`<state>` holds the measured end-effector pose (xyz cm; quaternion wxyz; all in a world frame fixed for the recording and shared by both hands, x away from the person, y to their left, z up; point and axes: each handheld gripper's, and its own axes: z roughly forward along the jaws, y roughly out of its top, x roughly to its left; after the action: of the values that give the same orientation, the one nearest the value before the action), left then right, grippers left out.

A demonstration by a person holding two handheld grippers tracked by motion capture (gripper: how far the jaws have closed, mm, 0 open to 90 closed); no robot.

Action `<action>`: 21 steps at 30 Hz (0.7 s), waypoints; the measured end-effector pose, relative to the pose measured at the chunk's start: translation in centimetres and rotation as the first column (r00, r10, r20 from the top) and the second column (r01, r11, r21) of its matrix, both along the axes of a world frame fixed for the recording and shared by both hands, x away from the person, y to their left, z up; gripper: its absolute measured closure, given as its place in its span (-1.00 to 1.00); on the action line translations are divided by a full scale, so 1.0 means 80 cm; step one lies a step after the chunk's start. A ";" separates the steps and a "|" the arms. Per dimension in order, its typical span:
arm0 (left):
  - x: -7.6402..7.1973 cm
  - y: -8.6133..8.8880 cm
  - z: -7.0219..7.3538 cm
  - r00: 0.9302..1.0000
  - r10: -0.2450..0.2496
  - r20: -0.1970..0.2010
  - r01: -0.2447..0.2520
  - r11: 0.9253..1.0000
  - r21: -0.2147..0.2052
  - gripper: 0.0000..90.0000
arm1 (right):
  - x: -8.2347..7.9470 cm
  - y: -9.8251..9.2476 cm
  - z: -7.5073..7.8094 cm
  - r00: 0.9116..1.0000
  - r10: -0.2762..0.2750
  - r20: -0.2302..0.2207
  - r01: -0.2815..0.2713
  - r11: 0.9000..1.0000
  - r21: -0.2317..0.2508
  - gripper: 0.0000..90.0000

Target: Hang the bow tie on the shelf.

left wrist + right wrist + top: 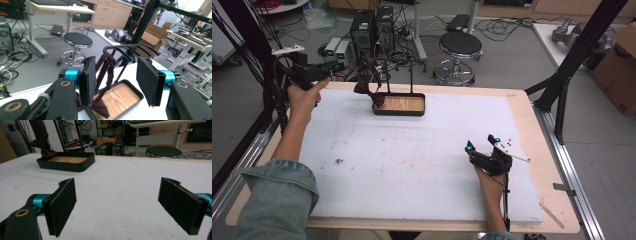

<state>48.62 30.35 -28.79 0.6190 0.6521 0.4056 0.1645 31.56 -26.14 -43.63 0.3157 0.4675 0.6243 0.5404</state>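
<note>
Maroon bow tie (106, 72): hangs on rack (130, 47)
Left gripper (117, 80): jaws wide, empty; centre before closing
Right gripper (120, 205): wide, empty, over worktop (120, 177)

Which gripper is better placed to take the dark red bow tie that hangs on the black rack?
Left. The left gripper is open beside the dark red bow tie on the black metal rack. The right gripper, also open, sits far off at the white mat's near right.

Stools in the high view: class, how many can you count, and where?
1. A round black stool stands on the floor beyond the table's far edge, right of the computer towers. Others may be hidden.
</note>
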 end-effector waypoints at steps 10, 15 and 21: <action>-0.039 0.023 -0.002 0.999 -0.020 0.035 0.019 1.000 0.008 0.03 | 0.000 0.000 0.000 1.000 -0.001 0.000 0.001 1.000 -0.007 -0.68; -0.061 0.032 -0.016 0.999 -0.034 0.026 0.033 0.999 0.017 -0.11 | 0.000 0.001 0.000 1.000 -0.003 -0.004 0.003 1.000 -0.010 -0.69; -0.082 0.038 -0.032 0.999 -0.032 0.026 0.032 0.999 0.006 -0.19 | 0.000 0.002 0.000 1.000 -0.007 -0.005 0.007 1.000 -0.017 -0.68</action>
<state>42.10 33.39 -31.38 0.6249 0.6582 0.3864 0.1642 31.53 -25.98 -43.63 0.3199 0.4682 0.6279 0.5331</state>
